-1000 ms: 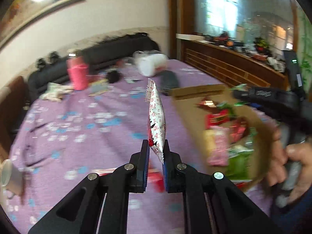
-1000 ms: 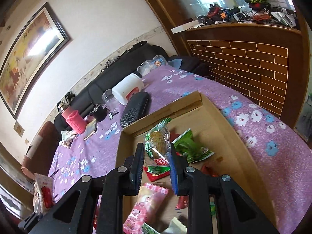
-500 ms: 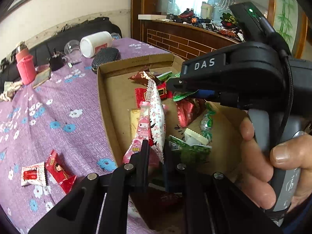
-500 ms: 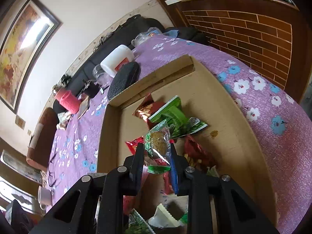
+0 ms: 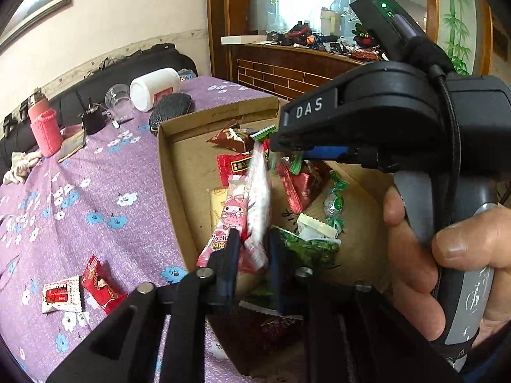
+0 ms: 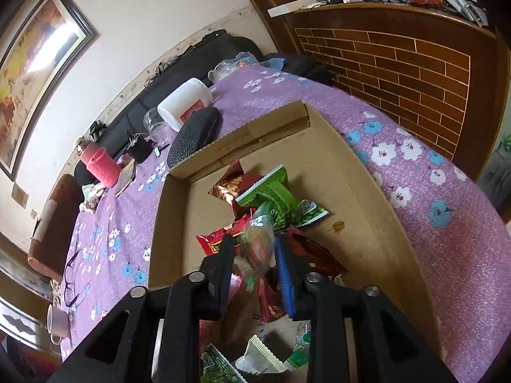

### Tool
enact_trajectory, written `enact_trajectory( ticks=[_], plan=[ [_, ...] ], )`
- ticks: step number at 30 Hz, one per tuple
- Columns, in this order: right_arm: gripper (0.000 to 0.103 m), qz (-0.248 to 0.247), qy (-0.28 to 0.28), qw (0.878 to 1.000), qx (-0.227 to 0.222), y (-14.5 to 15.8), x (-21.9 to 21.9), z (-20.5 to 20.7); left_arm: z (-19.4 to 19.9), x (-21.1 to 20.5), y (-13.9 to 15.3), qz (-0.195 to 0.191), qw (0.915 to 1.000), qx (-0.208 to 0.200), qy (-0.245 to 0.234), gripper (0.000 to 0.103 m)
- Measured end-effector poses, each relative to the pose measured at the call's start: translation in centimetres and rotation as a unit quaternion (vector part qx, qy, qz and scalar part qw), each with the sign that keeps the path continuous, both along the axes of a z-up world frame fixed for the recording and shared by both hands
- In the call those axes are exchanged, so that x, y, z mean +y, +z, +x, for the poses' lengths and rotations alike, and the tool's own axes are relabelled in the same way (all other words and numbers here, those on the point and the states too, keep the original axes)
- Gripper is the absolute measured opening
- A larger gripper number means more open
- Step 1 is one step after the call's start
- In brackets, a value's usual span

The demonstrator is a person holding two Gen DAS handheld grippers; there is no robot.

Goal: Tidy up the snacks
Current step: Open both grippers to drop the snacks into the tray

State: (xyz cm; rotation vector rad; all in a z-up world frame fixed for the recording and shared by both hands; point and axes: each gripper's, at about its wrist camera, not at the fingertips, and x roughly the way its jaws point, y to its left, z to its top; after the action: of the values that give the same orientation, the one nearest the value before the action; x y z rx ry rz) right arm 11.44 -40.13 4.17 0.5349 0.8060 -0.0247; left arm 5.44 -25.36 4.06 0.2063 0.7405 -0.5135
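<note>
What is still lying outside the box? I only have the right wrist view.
Observer: Two packets lie on the purple cloth left of the cardboard box: a white-and-red packet and a red packet.
Operator: And the left claw?
Observer: The left claw is over the box, its jaws slightly apart. A white snack packet is blurred between them, so it is probably dropping in.
</note>
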Motion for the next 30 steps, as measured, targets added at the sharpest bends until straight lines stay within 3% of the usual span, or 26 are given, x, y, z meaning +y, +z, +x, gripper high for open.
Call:
enact_trajectory(
  ticks=[3,9,30],
  plan=[
    [0.041,0.001,-0.011,1.0,-0.006,0.2,-0.4,-0.3,-0.2,0.1,0.2,-0.005,1.0,-0.005,-0.001,0.036],
    [0.041,0.003,-0.028,0.999,-0.019,0.7,-0.8,-0.5,-0.3,0.2,0.6,-0.014,0.9998,-0.008,-0.006,0.04],
    [0.041,-0.001,-0.032,0.999,-0.03,1.1,-0.8,-0.9,0.0,1.4,1.7,-0.032,0.9994,-0.007,0.014,0.044]
  ],
)
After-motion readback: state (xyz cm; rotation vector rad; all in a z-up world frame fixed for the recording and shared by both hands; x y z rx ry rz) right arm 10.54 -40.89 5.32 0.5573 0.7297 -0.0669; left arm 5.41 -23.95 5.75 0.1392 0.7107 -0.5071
